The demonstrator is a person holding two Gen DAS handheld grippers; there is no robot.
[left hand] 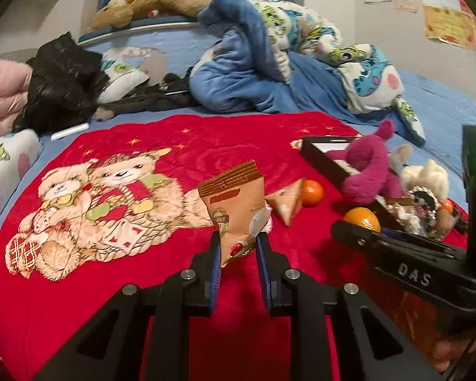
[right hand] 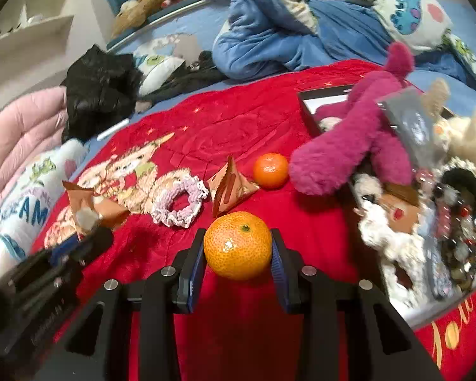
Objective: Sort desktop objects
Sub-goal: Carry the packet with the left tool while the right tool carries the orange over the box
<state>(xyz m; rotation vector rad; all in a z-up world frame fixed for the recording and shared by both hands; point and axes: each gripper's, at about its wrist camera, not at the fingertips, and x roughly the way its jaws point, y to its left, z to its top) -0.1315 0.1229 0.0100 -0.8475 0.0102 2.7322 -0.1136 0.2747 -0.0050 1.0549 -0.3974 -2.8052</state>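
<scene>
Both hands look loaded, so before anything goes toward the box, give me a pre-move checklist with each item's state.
1. Left gripper shut on the snack packet: ok.
2. Right gripper shut on the mandarin: ok.
3. Packet lifted off the red blanket: ok.
4. Mandarin lifted off the blanket: cannot tell.
5. Free room in the black box: cannot tell; the pink plush and other toys crowd it.
6. Loose items left: second mandarin, triangular packet, scrunchie: not ok.
</scene>
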